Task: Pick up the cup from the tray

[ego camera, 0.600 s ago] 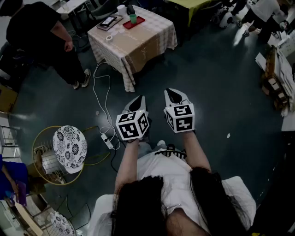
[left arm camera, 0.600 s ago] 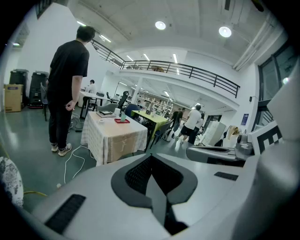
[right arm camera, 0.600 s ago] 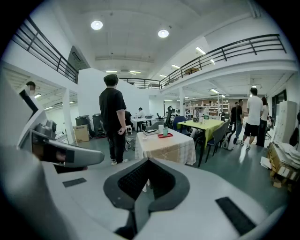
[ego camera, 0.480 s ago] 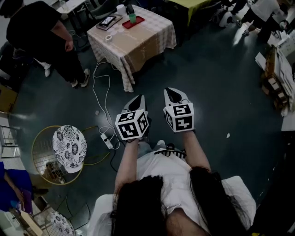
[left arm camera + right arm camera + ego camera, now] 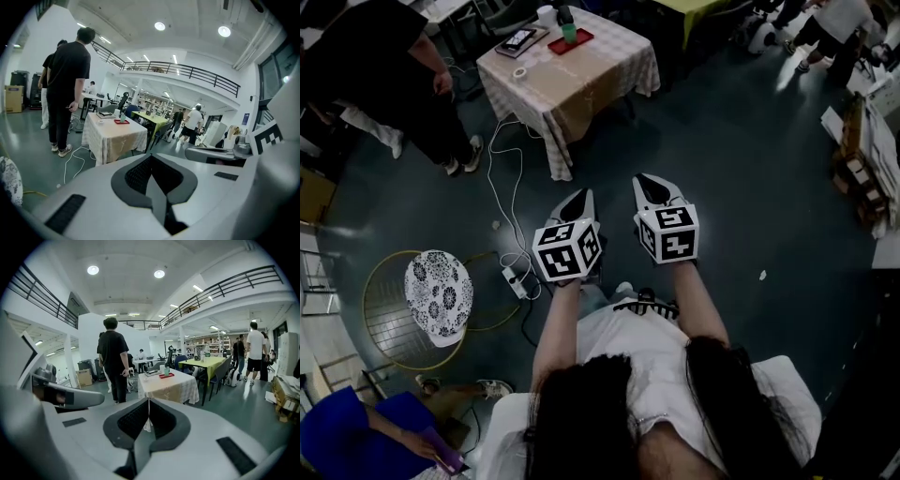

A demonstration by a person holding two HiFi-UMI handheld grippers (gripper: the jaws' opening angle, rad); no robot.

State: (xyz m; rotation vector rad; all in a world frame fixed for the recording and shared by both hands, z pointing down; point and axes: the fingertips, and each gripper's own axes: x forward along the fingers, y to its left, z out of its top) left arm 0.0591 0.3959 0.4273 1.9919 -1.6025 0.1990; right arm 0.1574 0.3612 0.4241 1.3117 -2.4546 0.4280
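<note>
A green cup (image 5: 569, 35) stands on a red tray (image 5: 577, 43) on the checked-cloth table (image 5: 581, 84), far ahead of me at the top of the head view. Both grippers hang side by side in front of the person's chest, well short of the table. My left gripper (image 5: 579, 201) is shut with nothing in it, and so is my right gripper (image 5: 651, 186). In the left gripper view the cup (image 5: 121, 118) and tray (image 5: 122, 122) are small and distant. The right gripper view shows the cup (image 5: 166, 371) on the tray (image 5: 166, 376) beyond the closed jaws.
A person in black (image 5: 389, 66) stands left of the table. White cables (image 5: 508, 178) and a power strip (image 5: 517, 282) lie on the floor. A floral-cushioned stool (image 5: 439, 296) sits at the left, with a person in blue (image 5: 356, 441) below it. A yellow-green table (image 5: 206, 363) stands further back.
Both grippers sit slightly lower in the head view, still shut. The person in black has shifted, and the person in blue has come further into view at the bottom left.
</note>
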